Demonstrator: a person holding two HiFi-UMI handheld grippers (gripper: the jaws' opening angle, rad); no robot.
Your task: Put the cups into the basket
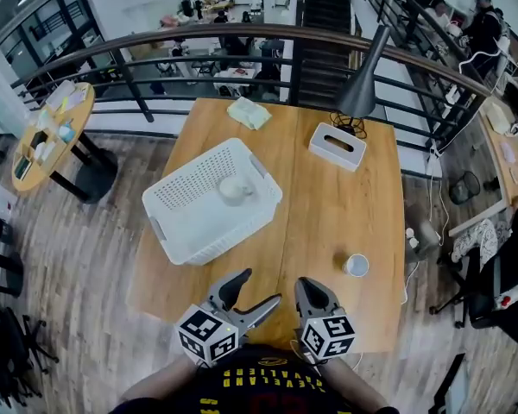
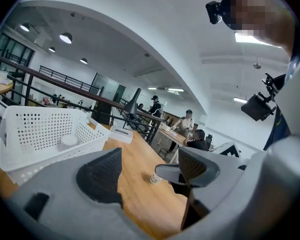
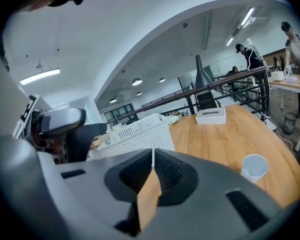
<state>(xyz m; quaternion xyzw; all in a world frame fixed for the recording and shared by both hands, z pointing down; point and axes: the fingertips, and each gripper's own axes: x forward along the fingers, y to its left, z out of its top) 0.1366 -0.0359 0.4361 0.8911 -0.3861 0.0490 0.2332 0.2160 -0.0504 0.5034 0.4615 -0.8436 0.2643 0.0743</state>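
The grey wooden plank floor (image 1: 78, 257) goes all round, and a curved dark metal railing (image 1: 198, 41) runs behind the big light wooden table (image 1: 328, 222). The table's near half is mostly bare, with lots of free space. A white plastic basket with little holes (image 1: 233, 231) sits on the left side, close to the left edge. A black cone lamp (image 1: 363, 84), a white flat box with a slot (image 1: 337, 146) and a pale yellow cloth (image 1: 249, 112) sit near the far edge.

The left gripper (image 1: 261, 287) is over the near edge, its jaws wide apart and holding nothing. The right gripper (image 1: 306, 285) is just beside it, jaws pressed together and empty.

One round white cup (image 1: 233, 188) is inside the basket. A small white paper cup (image 1: 356, 265) stands near the right edge, alone.
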